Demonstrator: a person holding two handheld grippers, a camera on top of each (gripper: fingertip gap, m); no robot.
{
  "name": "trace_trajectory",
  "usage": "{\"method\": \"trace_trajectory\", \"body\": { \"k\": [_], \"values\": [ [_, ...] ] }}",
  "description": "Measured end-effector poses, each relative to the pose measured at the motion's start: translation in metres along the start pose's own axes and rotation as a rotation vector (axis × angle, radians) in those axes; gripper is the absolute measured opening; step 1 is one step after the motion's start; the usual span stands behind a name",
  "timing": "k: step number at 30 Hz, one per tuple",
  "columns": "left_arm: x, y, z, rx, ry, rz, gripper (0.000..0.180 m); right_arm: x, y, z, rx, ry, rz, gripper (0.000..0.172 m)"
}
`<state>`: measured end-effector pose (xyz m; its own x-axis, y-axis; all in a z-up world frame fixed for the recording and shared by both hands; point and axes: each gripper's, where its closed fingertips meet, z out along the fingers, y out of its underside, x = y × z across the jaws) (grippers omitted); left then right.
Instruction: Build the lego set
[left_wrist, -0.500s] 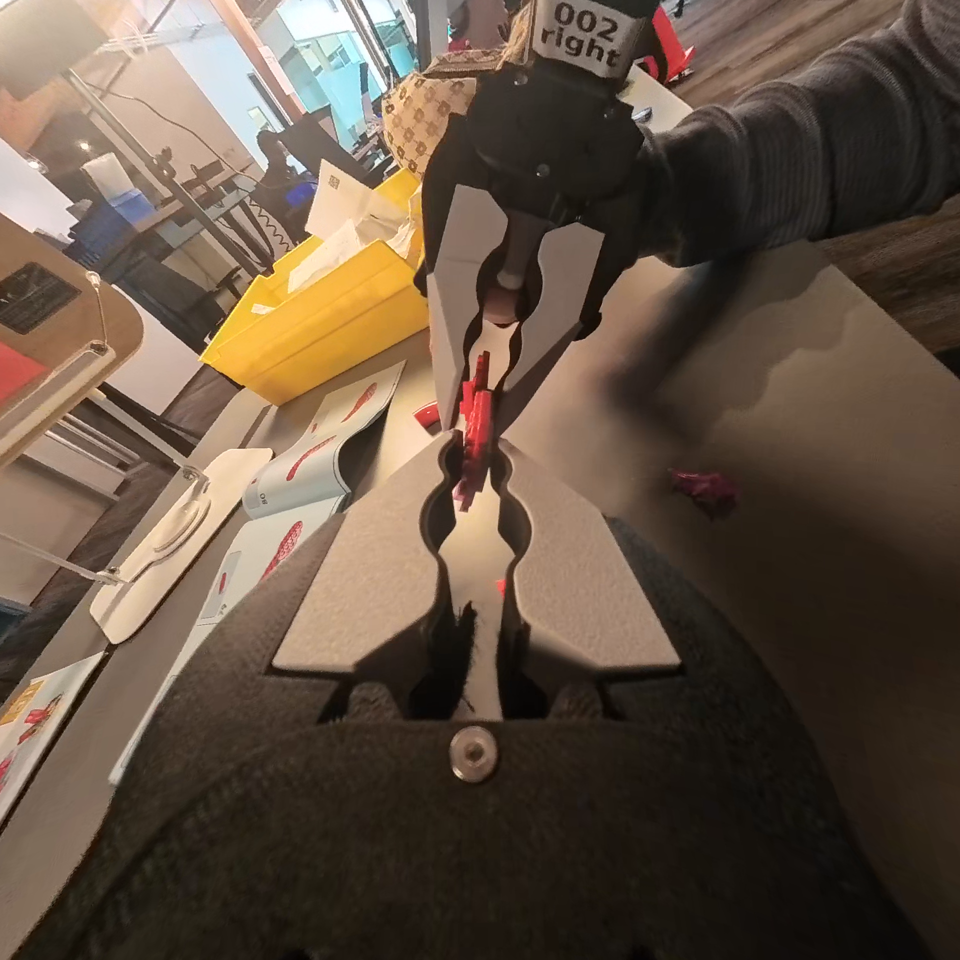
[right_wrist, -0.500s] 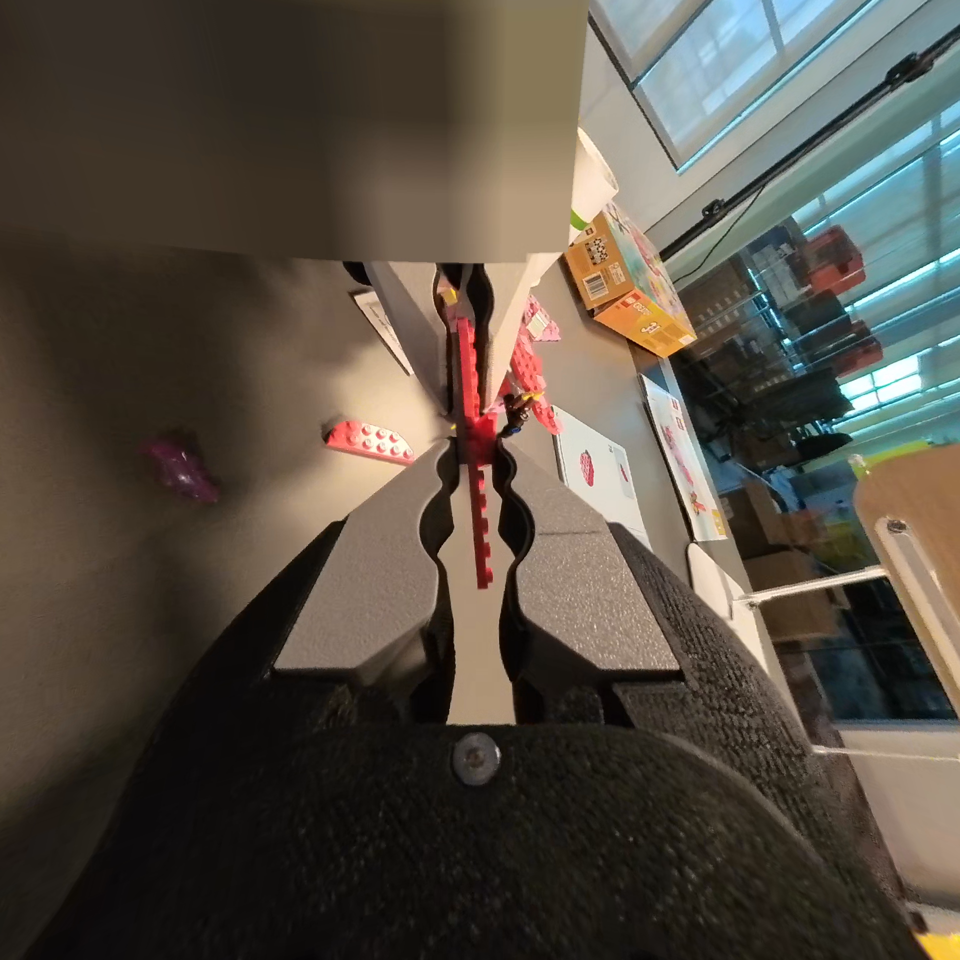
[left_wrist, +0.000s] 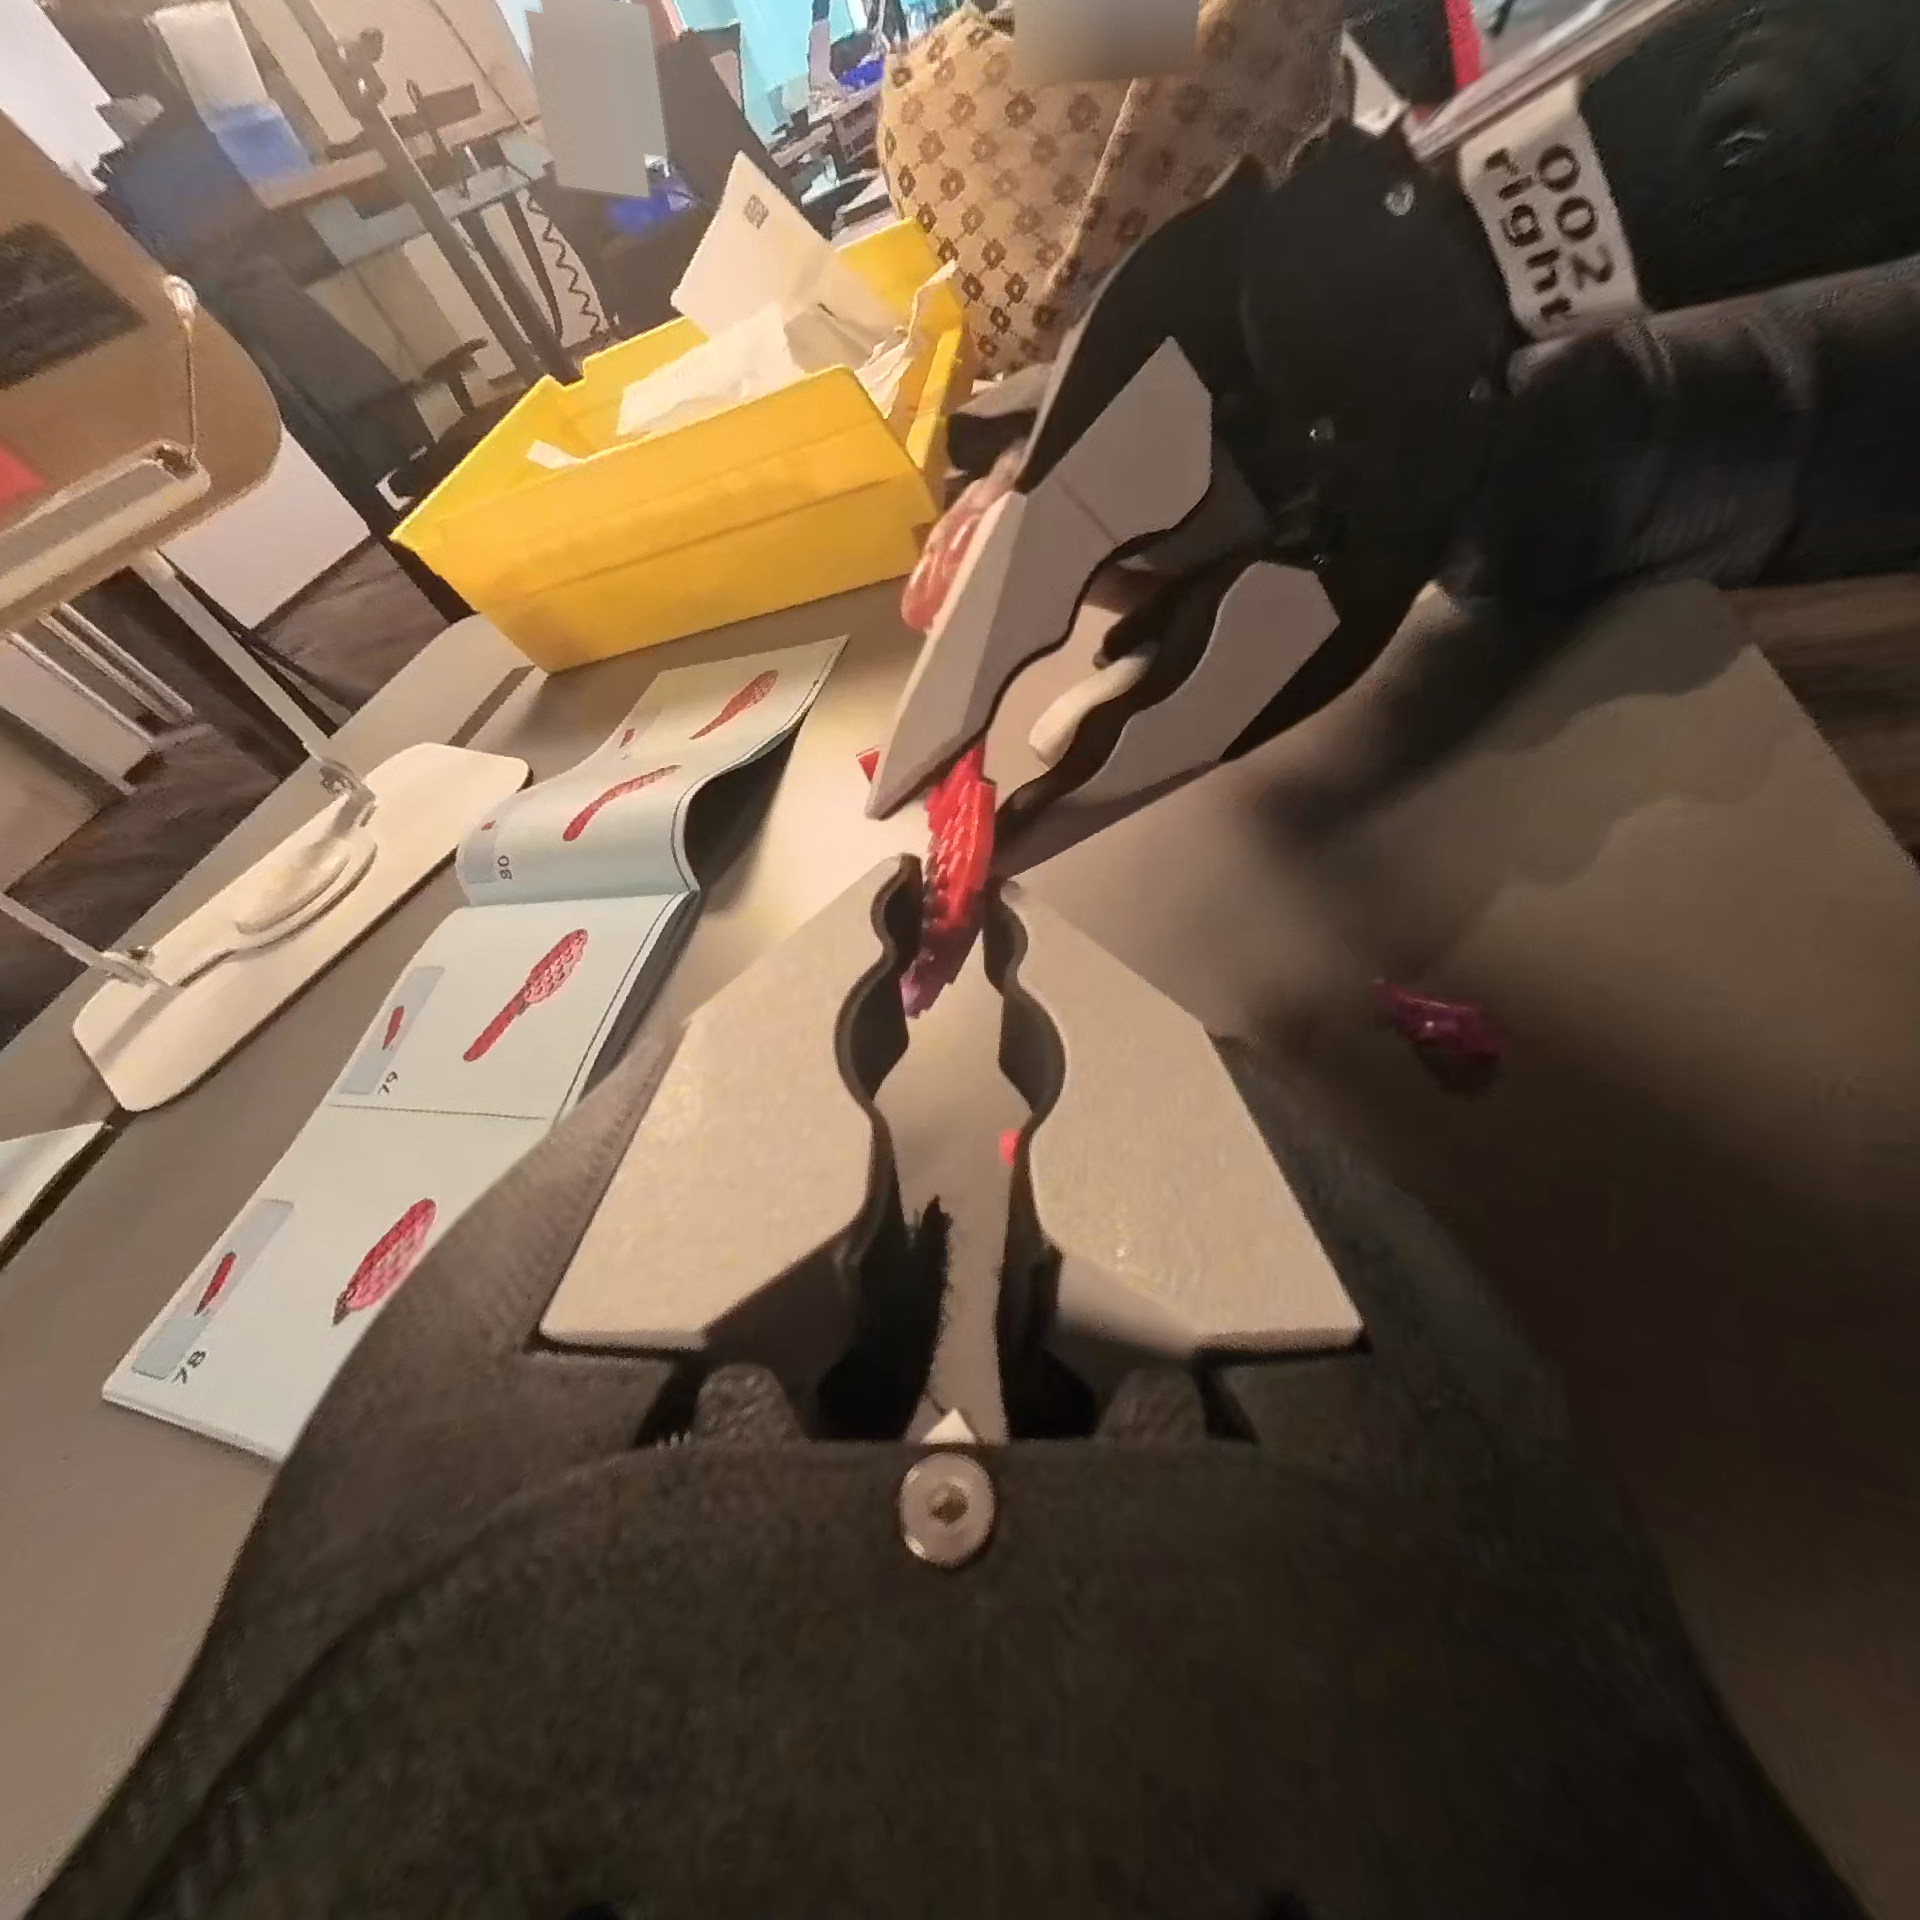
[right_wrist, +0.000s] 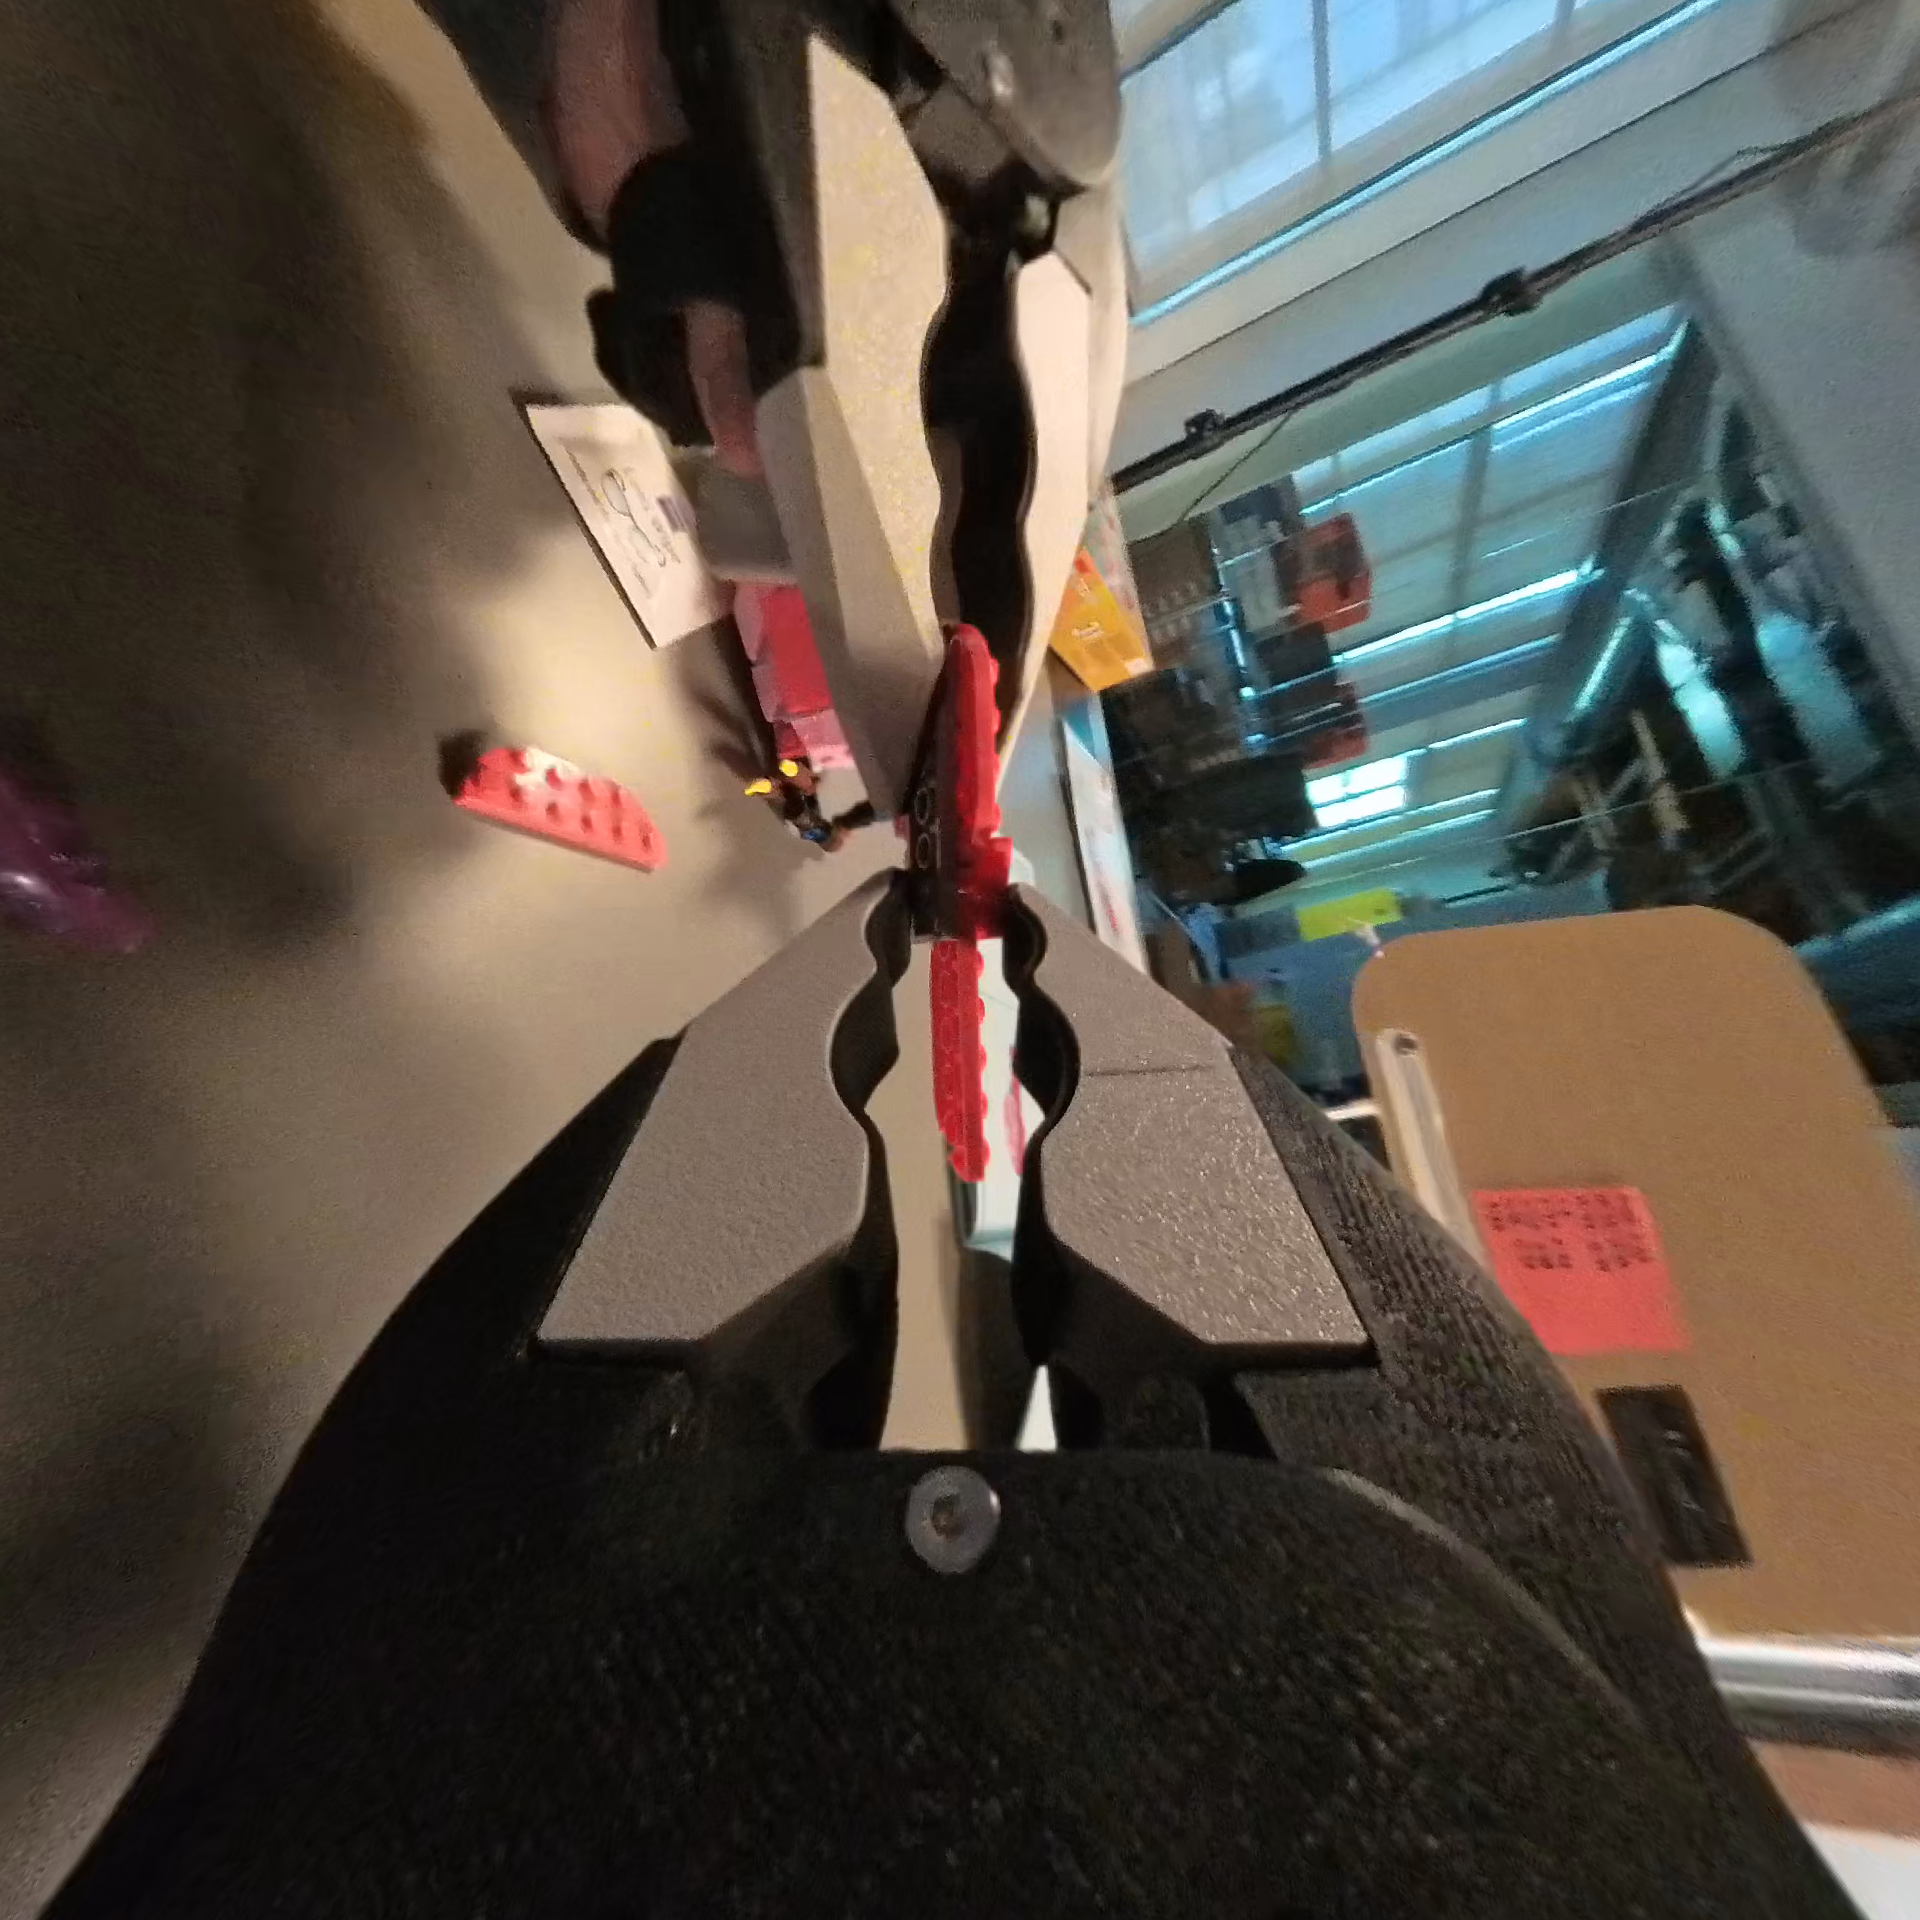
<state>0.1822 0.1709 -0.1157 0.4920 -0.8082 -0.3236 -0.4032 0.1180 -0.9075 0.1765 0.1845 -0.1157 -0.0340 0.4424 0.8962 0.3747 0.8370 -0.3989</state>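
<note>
- Left gripper (left_wrist: 951, 904) and right gripper (right_wrist: 961, 904) meet tip to tip above the grey table (left_wrist: 1558, 831), both narrowed onto the same red studded brick assembly (left_wrist: 956, 852).
- Right side: pads clamp the assembly's end, and a long red plate (right_wrist: 958, 1049) runs back between the fingers.
- Left side: tips pinch the other end; a purplish bit shows on the lower edge.
- Nearby: a loose red plate (right_wrist: 561, 795) and a purple piece (left_wrist: 1439, 1023) on the table, an open instruction booklet (left_wrist: 582, 914), and a yellow bin (left_wrist: 665, 509) behind.
- Risk: two thin-edge grips opposing each other. Any twist or uneven squeeze could pop the plates apart or flick the assembly out.
- Risk: a dropped part lands among the loose bricks.
</note>
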Motion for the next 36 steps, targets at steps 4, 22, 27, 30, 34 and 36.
{"method": "trace_trajectory", "body": {
  "k": [4,22,27,30,34,36],
  "values": [
    [0.001,0.005,0.002,-0.026,-0.012,0.05,0.01,-0.006,0.004,0.002,-0.027,-0.053,0.044,0.013],
    [0.003,0.013,0.009,-0.076,-0.065,0.123,0.02,-0.014,0.003,0.006,-0.026,-0.178,0.296,0.009],
    [0.002,0.017,0.006,-0.091,-0.047,0.151,0.024,-0.016,0.002,0.004,0.004,-0.229,0.4,0.009],
    [0.002,0.018,0.001,-0.08,-0.014,0.146,0.022,-0.015,0.001,0.003,0.023,-0.243,0.438,0.009],
    [0.0,0.013,-0.004,-0.026,0.004,0.139,0.009,-0.016,0.001,0.002,0.038,-0.246,0.442,0.01],
    [0.0,0.013,-0.003,-0.038,-0.014,0.172,0.008,-0.014,0.002,0.003,0.033,-0.223,0.424,0.011]
  ]
}}
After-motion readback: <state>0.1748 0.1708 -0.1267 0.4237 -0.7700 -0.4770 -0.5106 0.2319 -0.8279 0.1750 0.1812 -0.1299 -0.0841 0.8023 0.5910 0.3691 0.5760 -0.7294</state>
